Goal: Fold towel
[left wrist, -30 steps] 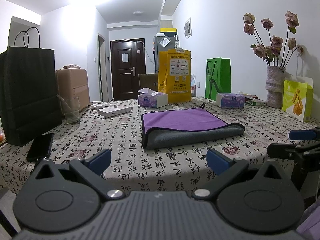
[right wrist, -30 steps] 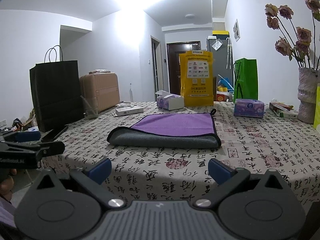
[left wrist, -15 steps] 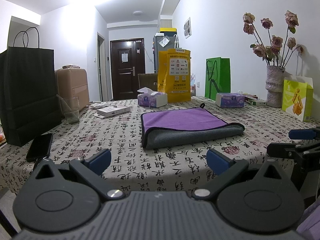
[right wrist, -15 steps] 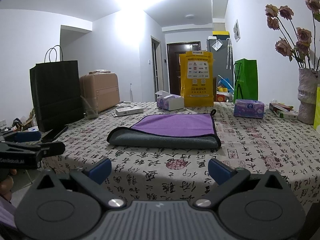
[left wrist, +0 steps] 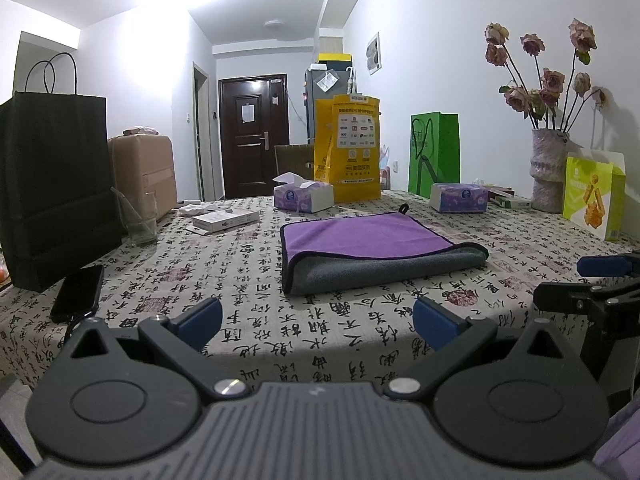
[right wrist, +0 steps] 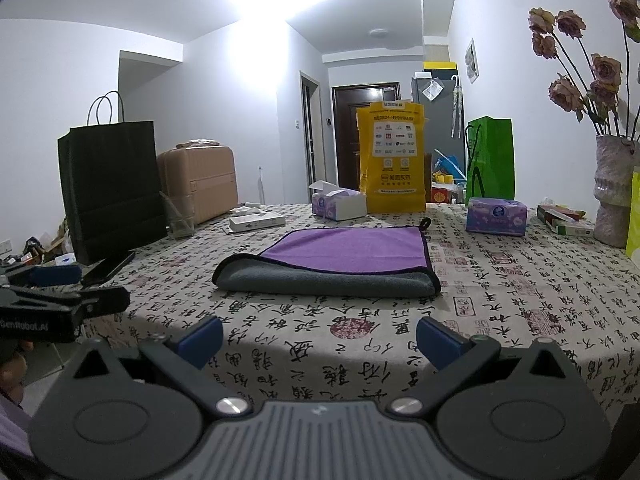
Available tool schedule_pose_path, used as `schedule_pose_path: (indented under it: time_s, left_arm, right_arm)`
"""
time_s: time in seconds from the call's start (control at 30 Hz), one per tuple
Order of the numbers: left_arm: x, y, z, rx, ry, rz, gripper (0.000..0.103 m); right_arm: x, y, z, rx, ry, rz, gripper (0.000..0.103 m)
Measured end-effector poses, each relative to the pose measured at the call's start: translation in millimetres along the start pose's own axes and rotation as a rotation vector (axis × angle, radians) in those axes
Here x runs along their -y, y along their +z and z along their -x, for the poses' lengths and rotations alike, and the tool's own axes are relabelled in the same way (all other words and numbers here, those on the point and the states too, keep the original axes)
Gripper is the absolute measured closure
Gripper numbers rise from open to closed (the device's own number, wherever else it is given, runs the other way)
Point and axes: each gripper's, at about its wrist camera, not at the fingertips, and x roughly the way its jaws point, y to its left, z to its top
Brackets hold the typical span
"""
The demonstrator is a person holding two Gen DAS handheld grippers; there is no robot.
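The towel (left wrist: 372,248) lies in the middle of the frame on the table (left wrist: 248,280). It is folded over, purple on top and gray along the near edge. The left gripper (left wrist: 316,322) sits low in the frame at the table's near edge, its blue fingers (left wrist: 200,318) spread wide with nothing between them. The right gripper (right wrist: 320,338) is the same, wide apart and holding nothing, well back from the towel (right wrist: 332,260). A black bag (left wrist: 52,184) stands at the left, a vase (left wrist: 550,172) at the right.
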Motion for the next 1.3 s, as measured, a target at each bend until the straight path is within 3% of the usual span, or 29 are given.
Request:
schedule_pose_path:
  time_s: [1.3]
  left_arm:
    - [0,-11,-26,-0.068,0.012,-0.011,0.0]
  right_arm:
    - [-1,-8,-23,-0.055,-0.003,-0.023,0.0]
